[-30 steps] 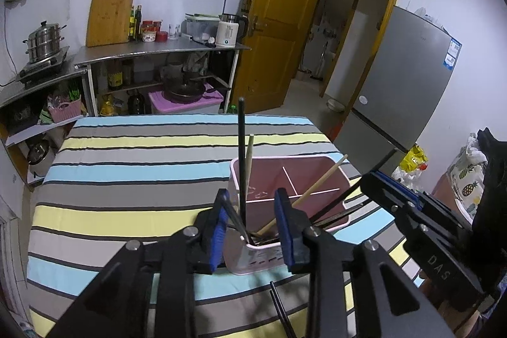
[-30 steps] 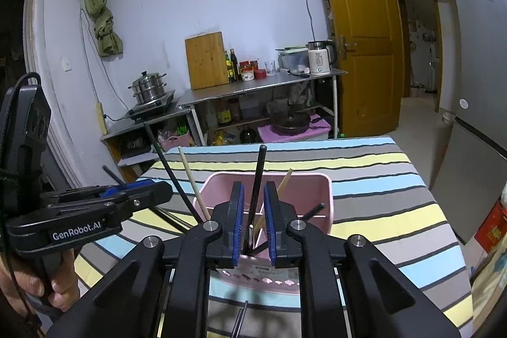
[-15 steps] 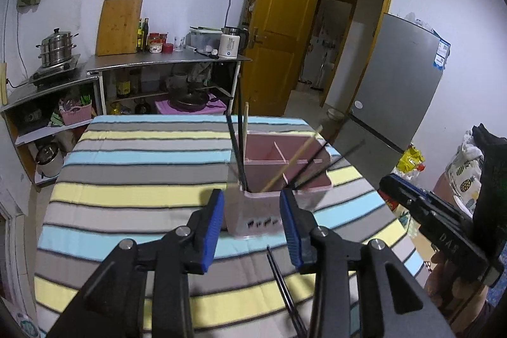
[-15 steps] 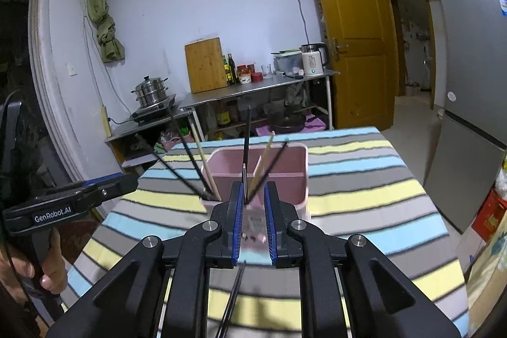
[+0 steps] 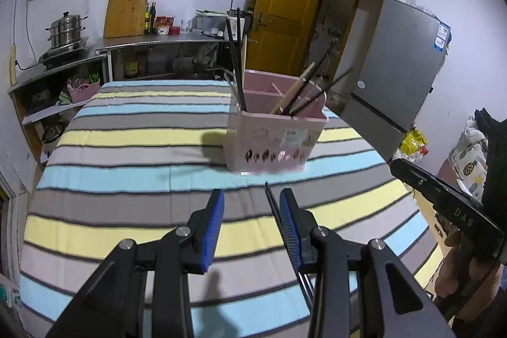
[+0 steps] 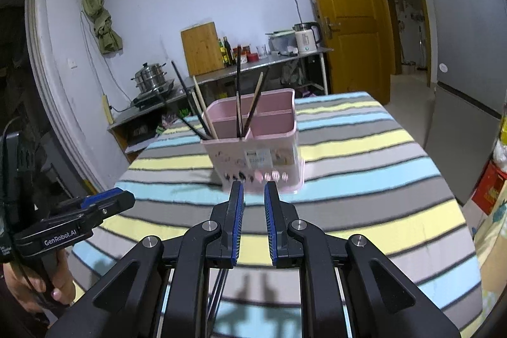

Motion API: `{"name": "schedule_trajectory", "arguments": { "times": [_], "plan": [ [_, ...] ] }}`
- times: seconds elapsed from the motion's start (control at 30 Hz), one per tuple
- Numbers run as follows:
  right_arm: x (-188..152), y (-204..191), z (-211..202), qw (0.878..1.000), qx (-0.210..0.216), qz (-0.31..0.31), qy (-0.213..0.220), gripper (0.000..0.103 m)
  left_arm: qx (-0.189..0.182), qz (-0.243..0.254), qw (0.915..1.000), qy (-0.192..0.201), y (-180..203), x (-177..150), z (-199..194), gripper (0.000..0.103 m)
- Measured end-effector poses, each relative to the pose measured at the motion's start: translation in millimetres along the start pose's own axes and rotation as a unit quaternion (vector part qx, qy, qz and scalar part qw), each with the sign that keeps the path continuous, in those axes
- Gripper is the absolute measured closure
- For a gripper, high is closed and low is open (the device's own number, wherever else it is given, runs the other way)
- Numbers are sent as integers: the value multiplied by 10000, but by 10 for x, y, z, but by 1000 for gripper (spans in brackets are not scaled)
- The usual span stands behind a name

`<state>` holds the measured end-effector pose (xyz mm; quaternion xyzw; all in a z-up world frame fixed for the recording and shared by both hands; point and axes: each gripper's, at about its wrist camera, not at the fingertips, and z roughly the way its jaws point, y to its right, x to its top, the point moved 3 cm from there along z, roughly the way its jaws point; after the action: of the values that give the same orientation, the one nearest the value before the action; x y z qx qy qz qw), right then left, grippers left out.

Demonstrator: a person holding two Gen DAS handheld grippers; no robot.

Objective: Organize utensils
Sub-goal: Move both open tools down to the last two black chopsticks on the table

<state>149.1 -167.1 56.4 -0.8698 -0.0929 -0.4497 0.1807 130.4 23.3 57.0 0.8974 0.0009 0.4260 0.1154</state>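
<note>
A counter point(image 5: 133, 148) covered by a cloth striped in blue, yellow and grey fills most of both views. Behind it stand a grey refrigerator point(image 5: 399, 78) at the right, an open yellow door point(image 5: 285, 8), and a steel shelf unit point(image 6: 263, 62) carrying a wooden cutting board point(image 5: 126, 10), bottles, jars, a kettle point(image 6: 305, 37) and a steamer pot point(image 5: 66, 29). On the cloth, towards the far right part of the counter, sits a pink utensil holder point(image 5: 272, 132) divided into compartments; black and wooden chopsticks point(image 6: 238, 97) lean out of it at different angles. The left gripper point(image 5: 252, 205) hovers above the cloth short of the holder, its jaws moderately apart and having just been opening, with nothing between the blue pads. A pair of black chopsticks on the cloth point(image 5: 273, 201) lies flat just beside its right-hand pad, running back under the gripper. The right gripper point(image 6: 254, 198) is held just short of the holder, jaws narrowly apart and empty; dark chopsticks lie beneath it too. A hand point(image 6: 55, 284) grips the left tool's handle.
</note>
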Motion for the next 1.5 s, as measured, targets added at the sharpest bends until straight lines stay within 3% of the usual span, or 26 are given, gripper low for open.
{"name": "schedule_trajectory", "arguments": {
  "times": [0.6, 1.0, 1.5],
  "plan": [
    [-566, -159, 178, 9981, 141, -169, -579, 89, 164, -11, 9995, -251, -15, -512, 38, 65],
    [-931, -313, 705, 9894, 197, -309, -1404, 89, 113, -184, 9986, -483, -72, -674, 174, 65],
    [-902, -257, 1030, 9860, -5, -249, -1647, 89, 25, -465, 9965, -697, -216, -706, 360, 65]
  ]
}}
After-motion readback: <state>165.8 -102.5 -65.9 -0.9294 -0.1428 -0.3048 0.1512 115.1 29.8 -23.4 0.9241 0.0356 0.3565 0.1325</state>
